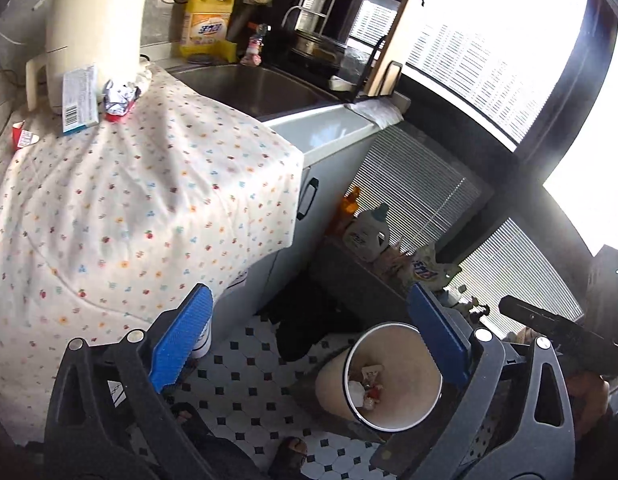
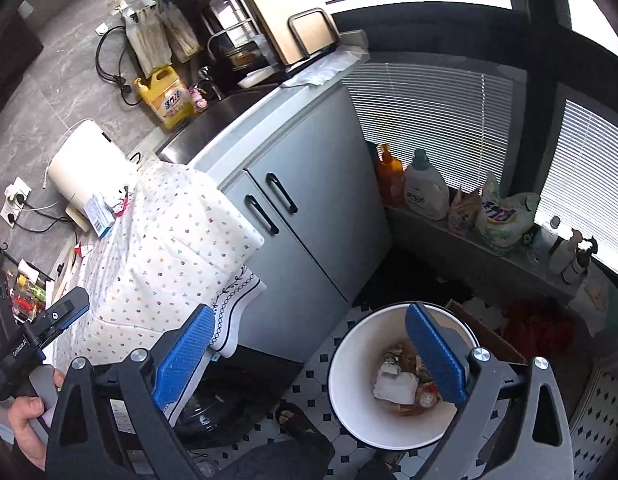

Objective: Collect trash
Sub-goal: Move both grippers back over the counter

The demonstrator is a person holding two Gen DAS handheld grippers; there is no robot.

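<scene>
Above the white bin (image 2: 393,376) on the floor, both left gripper (image 1: 309,340) and right gripper (image 2: 309,354) wide apart, empty; probably for dropping. Trash (image 1: 119,98) left on the flowered cloth (image 1: 149,200).

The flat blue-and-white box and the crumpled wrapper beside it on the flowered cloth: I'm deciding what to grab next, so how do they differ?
The flat box keeps its shape, with straight edges and a barcode at its near end; the crumpled wrapper is balled up and shiny. The flat box is blue and white, the crumpled wrapper silvery with red. The flat box is the longer. Both lie on the flowered cloth by the white appliance, not yet in the bin.
</scene>
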